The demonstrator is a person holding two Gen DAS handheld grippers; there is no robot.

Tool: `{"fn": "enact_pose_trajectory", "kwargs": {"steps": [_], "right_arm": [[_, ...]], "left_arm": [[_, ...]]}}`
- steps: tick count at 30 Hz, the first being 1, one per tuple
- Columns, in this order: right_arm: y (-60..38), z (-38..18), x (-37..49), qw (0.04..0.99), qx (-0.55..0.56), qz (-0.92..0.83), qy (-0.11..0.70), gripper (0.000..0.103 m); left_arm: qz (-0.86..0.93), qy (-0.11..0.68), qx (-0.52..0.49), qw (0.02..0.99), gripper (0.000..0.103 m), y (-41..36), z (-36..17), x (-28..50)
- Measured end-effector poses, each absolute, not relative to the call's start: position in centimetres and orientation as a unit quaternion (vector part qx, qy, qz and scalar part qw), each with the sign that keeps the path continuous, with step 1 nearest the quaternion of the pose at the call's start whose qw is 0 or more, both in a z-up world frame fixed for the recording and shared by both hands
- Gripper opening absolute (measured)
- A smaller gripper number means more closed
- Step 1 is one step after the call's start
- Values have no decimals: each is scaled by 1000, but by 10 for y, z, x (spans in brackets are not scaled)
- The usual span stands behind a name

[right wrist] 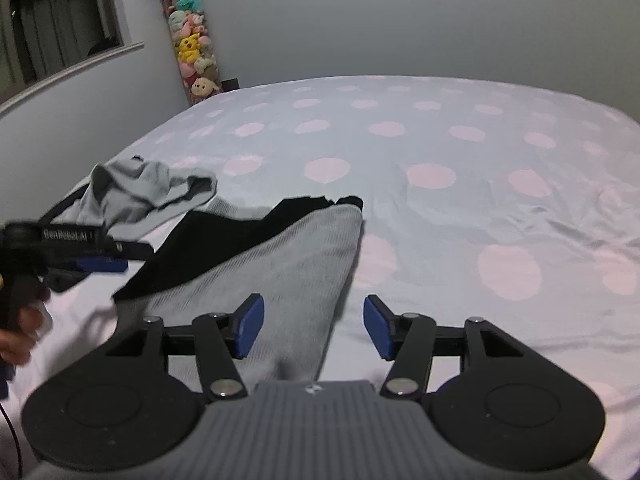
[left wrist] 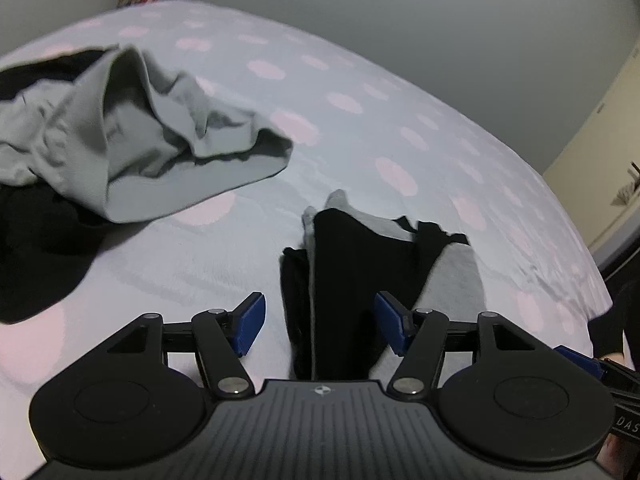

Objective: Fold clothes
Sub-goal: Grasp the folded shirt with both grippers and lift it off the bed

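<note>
A grey-and-black garment (left wrist: 360,280) lies folded on the bed, running straight out from between the left gripper's (left wrist: 320,322) blue fingertips (left wrist: 252,322). Those fingertips stand spread, one on each side of the cloth, closed on nothing. In the right wrist view the same garment (right wrist: 280,264) stretches forward and leftward past the right gripper's (right wrist: 314,326) left fingertip (right wrist: 250,326), its grey ribbed face up and a black layer showing along its far and left edges. The right gripper is likewise released, with bare sheet in front of its right fingertip. Beyond and left of the left gripper's fingers a crumpled grey garment (left wrist: 152,136) sits in a heap, well apart from the folded one, with black cloth (left wrist: 36,256) under its near-left side. Everything rests on a pale bedsheet (right wrist: 460,152) with pink spots. Far beyond the fingers, in the room's corner, stands a tall clear tube of plush toys (right wrist: 192,40).
</note>
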State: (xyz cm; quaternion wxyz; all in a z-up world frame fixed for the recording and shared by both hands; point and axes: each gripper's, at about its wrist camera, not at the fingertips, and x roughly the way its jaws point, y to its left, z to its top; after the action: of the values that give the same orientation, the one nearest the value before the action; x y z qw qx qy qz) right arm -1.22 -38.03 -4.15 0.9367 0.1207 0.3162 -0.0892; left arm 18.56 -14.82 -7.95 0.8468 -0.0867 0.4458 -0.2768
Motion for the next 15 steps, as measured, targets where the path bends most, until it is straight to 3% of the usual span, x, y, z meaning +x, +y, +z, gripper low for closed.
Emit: {"fn": "enact_pose_trajectory", "kwargs": {"steps": [6,15], "right_arm": [[-404,-58,26,931,147,-87,323,64],[-438,-86,71,916,206,-68,337,65]], "left_arm": [[-292,470,-122,824,59,-158,-106,215],[-335,442,-110,825,58,-172,-120,230]]}}
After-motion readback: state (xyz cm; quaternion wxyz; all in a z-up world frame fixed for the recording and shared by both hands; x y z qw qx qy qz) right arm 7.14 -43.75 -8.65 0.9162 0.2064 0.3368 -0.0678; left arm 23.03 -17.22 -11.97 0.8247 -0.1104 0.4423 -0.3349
